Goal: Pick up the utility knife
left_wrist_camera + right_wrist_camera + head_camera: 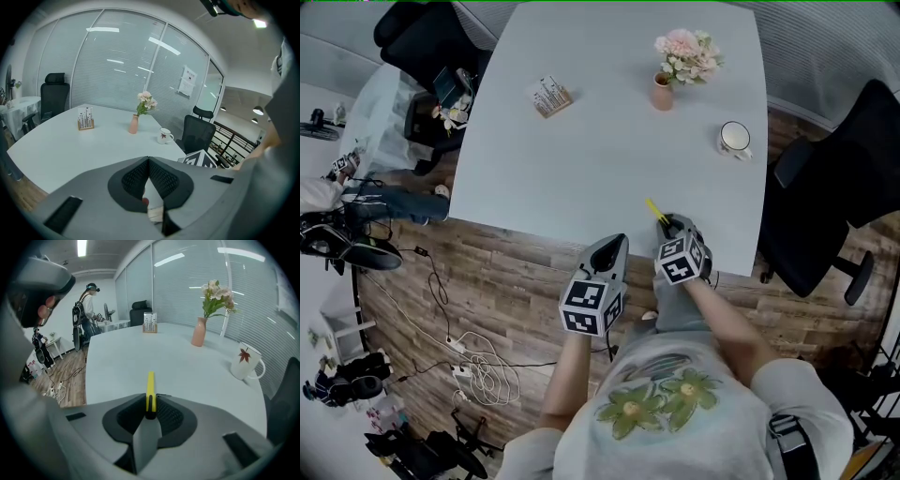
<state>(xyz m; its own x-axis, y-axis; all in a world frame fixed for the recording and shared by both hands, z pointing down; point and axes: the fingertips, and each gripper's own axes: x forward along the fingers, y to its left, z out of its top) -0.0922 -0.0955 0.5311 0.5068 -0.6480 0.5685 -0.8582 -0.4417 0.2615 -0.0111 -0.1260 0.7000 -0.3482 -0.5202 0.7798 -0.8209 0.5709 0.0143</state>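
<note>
Right gripper (151, 405) clamped on yellow utility knife (150, 384) between its fingertips, left gripper (149, 161) jaws together

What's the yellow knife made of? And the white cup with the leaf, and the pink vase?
The utility knife looks like plastic: an even, bright yellow with a smooth surface. The cup seems to be glazed ceramic, since it is white with a slight shine. The vase is probably unglazed ceramic or clay, because it is dull pink with no gloss.
</note>
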